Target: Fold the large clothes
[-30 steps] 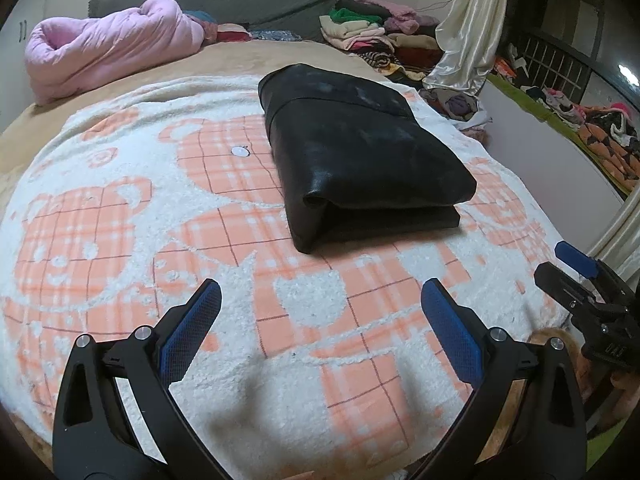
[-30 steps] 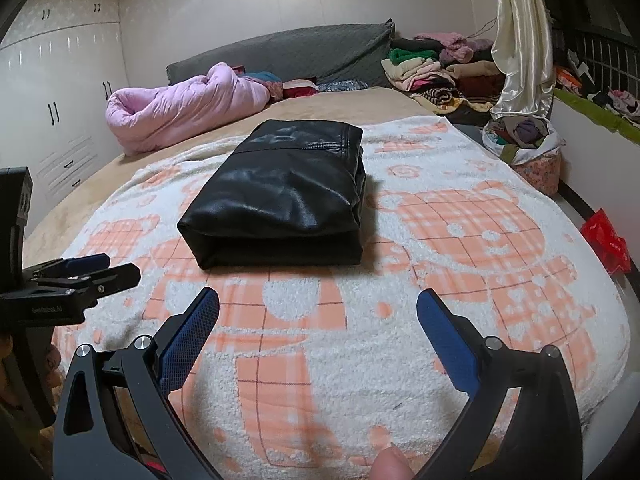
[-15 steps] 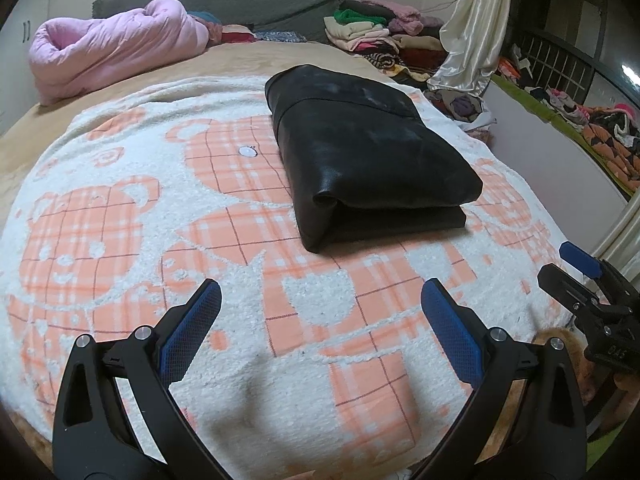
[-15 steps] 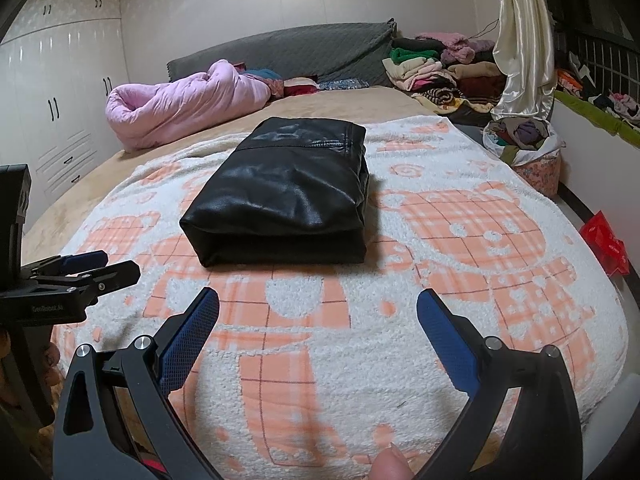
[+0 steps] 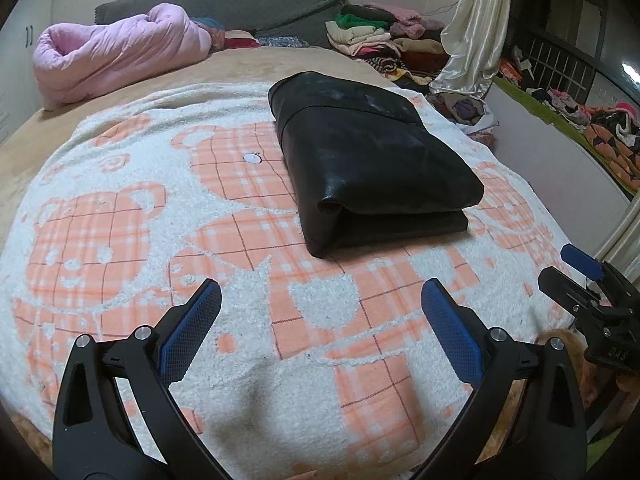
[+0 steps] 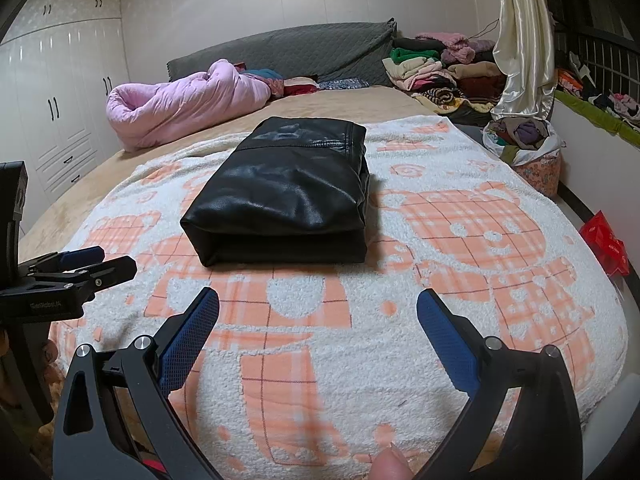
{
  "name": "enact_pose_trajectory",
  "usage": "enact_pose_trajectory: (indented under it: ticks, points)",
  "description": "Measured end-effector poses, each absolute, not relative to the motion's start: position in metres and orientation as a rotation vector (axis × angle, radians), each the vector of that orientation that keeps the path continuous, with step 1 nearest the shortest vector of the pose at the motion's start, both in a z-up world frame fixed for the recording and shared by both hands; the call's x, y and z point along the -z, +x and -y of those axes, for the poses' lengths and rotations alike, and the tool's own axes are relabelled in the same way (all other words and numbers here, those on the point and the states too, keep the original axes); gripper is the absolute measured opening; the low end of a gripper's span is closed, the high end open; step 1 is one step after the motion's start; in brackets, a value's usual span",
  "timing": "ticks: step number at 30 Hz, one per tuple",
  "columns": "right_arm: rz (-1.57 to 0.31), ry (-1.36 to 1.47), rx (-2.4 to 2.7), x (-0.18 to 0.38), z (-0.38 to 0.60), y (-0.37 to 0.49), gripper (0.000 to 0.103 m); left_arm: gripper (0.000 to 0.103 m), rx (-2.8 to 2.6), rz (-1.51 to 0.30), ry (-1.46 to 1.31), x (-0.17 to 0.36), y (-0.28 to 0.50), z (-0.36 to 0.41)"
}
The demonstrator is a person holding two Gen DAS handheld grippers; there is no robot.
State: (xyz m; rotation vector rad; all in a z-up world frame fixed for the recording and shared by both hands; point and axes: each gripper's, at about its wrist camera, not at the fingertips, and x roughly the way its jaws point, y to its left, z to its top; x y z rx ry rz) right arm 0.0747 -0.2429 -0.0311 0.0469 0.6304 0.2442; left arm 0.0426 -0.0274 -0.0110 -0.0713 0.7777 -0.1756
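A: The black jacket (image 5: pixel 372 164) lies folded on the blanket (image 5: pixel 120 240), above frame centre. It looks like leather: heavy, slick and springy, so take it under the thick near fold.

B: The left gripper (image 5: pixel 320 320) and right gripper (image 6: pixel 318 320) both gape wide and hold nothing. Since a second ago they've drawn slightly nearer.

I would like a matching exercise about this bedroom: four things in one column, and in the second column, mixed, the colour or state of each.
1. leather garment
2. rolled quilt
3. blanket
4. left claw

a. white with orange bears
b. open, holding nothing
c. black, folded flat
d. pink, near the headboard

Pairs: 1-c, 2-d, 3-a, 4-b
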Motion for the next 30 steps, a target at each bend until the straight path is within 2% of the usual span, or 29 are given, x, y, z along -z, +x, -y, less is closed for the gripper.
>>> enact_pose_trajectory:
  ticks: [30]
  points:
    - [-0.628,0.044,-0.245,0.0295,0.2406,0.0737,0.099,0.094,0.163,-0.784,-0.068,0.0101,0.0431,0.0241]
